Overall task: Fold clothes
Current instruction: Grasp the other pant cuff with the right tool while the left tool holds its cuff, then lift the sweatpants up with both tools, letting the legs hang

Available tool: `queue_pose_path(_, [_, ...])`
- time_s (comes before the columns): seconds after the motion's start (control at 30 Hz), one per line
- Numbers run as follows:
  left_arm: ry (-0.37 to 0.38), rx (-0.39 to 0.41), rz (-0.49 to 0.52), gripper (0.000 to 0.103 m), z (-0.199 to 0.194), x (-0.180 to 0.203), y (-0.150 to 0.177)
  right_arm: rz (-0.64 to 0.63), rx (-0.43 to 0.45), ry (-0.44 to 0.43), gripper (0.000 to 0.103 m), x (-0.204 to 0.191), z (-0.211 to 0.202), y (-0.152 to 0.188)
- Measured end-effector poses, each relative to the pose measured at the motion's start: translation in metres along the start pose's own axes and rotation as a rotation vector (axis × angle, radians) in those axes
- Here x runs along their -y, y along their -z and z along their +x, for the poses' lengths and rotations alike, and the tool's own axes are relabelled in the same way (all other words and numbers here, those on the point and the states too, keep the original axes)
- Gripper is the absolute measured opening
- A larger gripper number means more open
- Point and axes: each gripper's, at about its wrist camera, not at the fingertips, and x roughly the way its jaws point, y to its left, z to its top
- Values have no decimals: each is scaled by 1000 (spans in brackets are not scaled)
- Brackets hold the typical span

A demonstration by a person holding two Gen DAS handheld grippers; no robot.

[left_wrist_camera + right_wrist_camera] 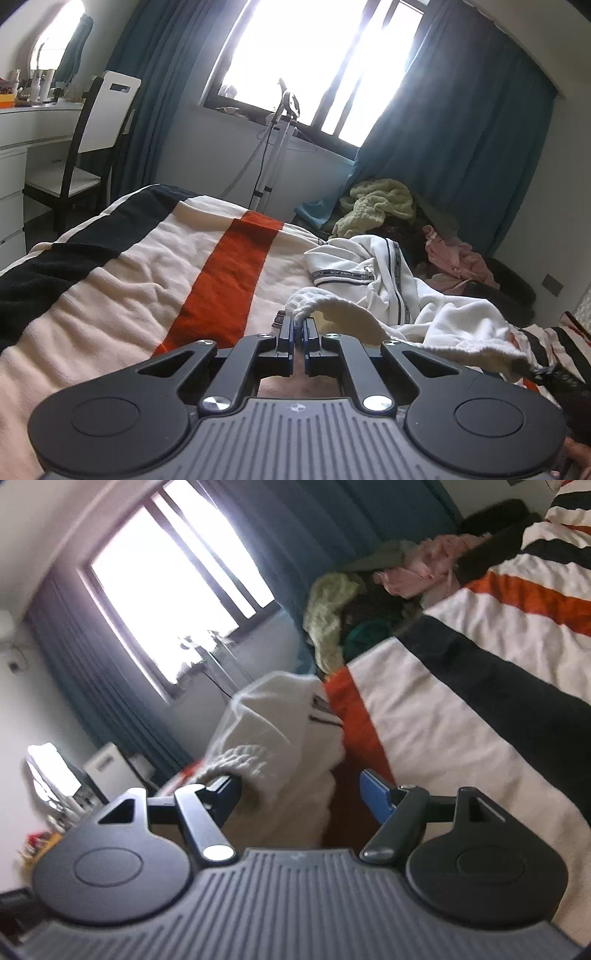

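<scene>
Striped bedspread (122, 280); left claw (298, 325) pinches white garment (388, 280), hem blurred.

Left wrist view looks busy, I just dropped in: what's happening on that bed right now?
A person is folding laundry on the striped blanket with a gripper in each hand. The left gripper is shut on the ribbed edge of a white garment, lifting it off the bed. The right gripper is open, with the same white cloth lying between its fingers but not clamped. A heap of unfolded clothes waits at the far side near the curtain.
</scene>
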Motion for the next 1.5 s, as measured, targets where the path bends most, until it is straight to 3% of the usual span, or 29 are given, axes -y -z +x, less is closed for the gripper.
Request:
queue_pose_path(0.1, [-2,-11,2,6,4,2,4,-83,-61,56,72,-5,20,10])
queue_pose_path(0.17, [-6,-24,0,6,8,3,8,-109,-76,60,56,-7,26,18])
queue_pose_path(0.23, [-11,-37,-2,11,12,4,11,-114,-80,49,29,-11,25,22])
queue_pose_path(0.33, [-17,-57,-4,14,18,5,17,-154,-15,51,17,-23,10,19])
queue_pose_path(0.53, [14,-106,-20,17,26,9,29,-224,151,26,10,-48,-54,-1])
queue_pose_path(0.7, [17,-154,-10,19,30,17,41,-286,199,70,6,-63,-117,0])
queue_pose_path(0.87, [5,-124,-8,10,9,16,42,-386,327,175,3,-77,-184,12])
queue_pose_path(0.97, [28,-61,-35,9,-13,10,34,-297,241,176,3,-62,-195,18])
queue_pose_path(1.03, [30,21,-21,9,-36,10,28,-219,169,159,3,-52,-195,23])
queue_pose_path(1.2, [37,192,-16,8,-83,2,8,-162,35,86,8,-52,-177,41])
queue_pose_path(1.23, [35,215,-11,8,-89,1,4,-163,8,74,14,-55,-171,45])
queue_pose_path(1.27, [34,217,6,8,-91,1,0,-188,-20,74,24,-59,-165,53])
queue_pose_path(1.33, [34,198,52,8,-90,3,-9,-242,-77,77,81,-68,-151,69])
queue_pose_path(1.37, [33,191,79,8,-88,3,-12,-263,-93,73,85,-72,-146,75])
queue_pose_path(1.43, [31,177,136,9,-83,3,-17,-298,-152,76,82,-79,-127,86])
queue_pose_path(1.5, [25,164,123,9,-76,-5,-16,-322,-221,95,82,-81,-105,97])
